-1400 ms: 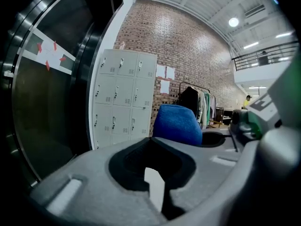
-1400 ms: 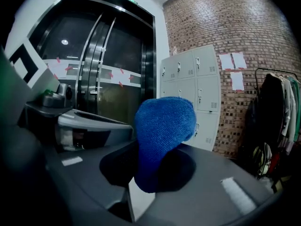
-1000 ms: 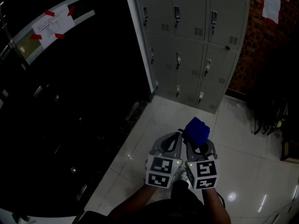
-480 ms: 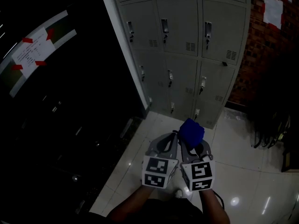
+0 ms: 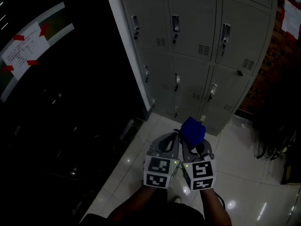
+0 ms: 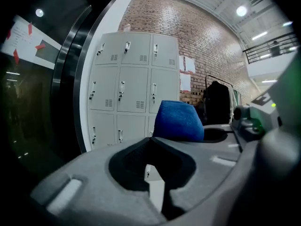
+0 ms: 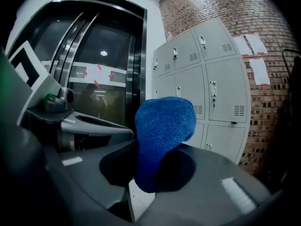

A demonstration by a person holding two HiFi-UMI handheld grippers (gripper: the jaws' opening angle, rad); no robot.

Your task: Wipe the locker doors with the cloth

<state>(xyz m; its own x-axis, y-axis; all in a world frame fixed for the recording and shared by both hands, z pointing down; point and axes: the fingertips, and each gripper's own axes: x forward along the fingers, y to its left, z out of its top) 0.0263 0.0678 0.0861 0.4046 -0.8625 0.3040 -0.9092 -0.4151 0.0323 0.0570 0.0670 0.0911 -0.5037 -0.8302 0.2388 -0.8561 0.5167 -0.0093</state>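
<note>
Cloth (image 7: pixel 162 135): blue, bunched, clamped at its lower fold in the right gripper (image 5: pixel 195 145), well apart from the locker doors (image 5: pixel 193 55)
Left gripper (image 5: pixel 173 140): jaws together, nothing held
Handling: judged soft, light and limp; best pinched low, with the pad exposed

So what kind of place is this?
Probably a lobby or corridor in a public building: grey metal lockers by a brick wall, a glossy tiled floor, dark glass doors alongside.

A red-taped notice (image 5: pixel 21 51) sticks to dark glass (image 5: pixel 61 126) at left, a brick wall (image 5: pixel 275 79) rises at right.
</note>
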